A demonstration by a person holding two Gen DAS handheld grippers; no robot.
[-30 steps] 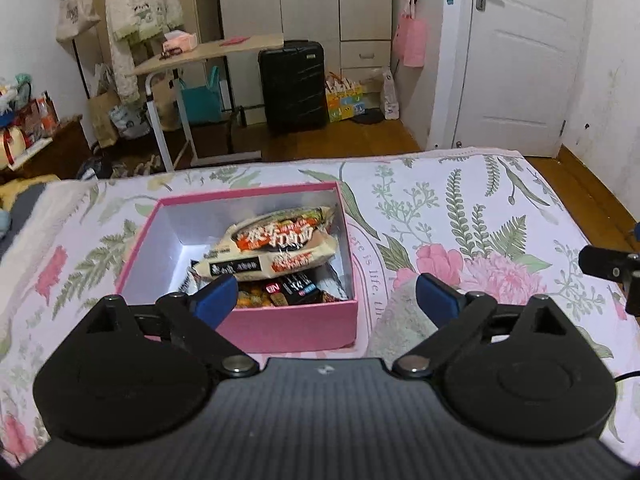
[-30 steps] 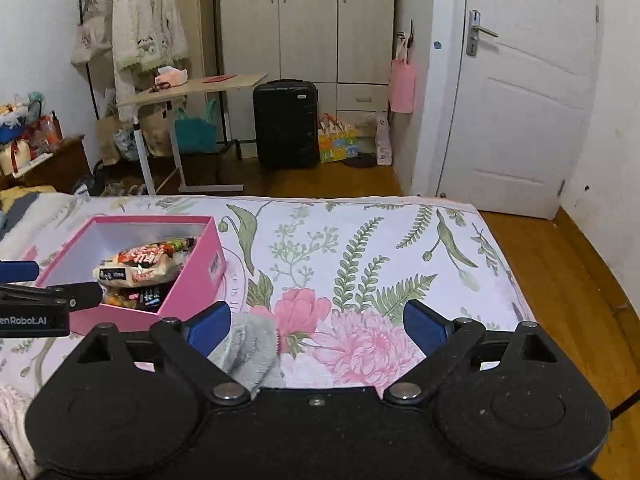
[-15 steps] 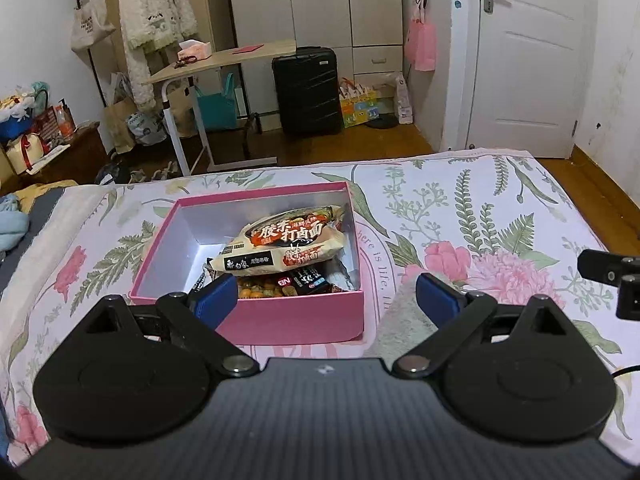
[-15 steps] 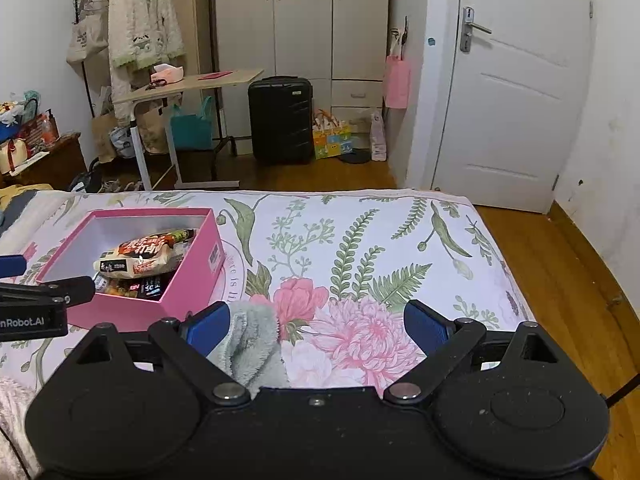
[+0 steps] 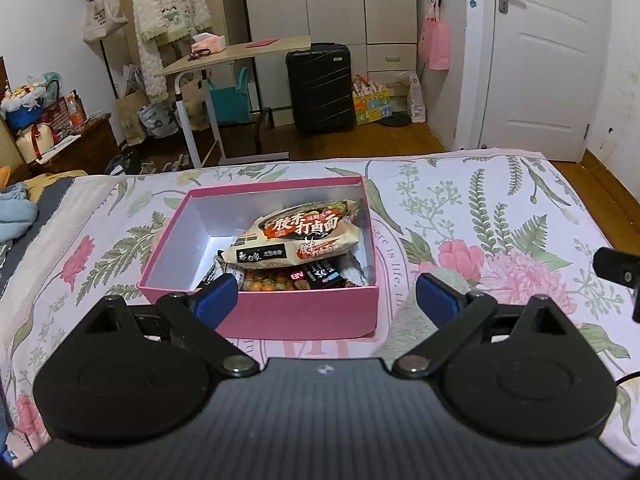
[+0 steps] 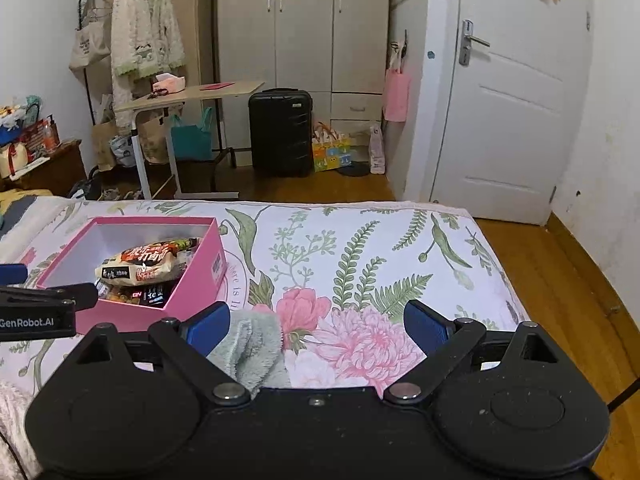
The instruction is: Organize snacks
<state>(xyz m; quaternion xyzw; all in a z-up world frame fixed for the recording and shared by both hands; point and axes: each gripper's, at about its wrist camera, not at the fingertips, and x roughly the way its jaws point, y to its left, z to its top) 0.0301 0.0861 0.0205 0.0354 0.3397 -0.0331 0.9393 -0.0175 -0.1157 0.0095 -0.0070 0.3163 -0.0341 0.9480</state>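
— Blue-padded left gripper (image 5: 326, 294) and blue-padded right gripper (image 6: 316, 326) both hang spread wide, holding nothing?

— Yes. Just ahead of the left one sits the open pink cardboard box (image 5: 304, 314), the printed noodle packet (image 5: 298, 240) heaped over smaller snacks.

— Risk?

— That packet rides near the rim; a nudge could spill it. The grey fleecy cloth (image 6: 250, 354) beneath the right gripper might snag.

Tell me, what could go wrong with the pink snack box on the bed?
The noodle packet lies heaped atop other snacks, so it might slide off if bumped. The pink box sits on soft bedding and could tip when pressed. Both the left gripper and right gripper are open and empty.
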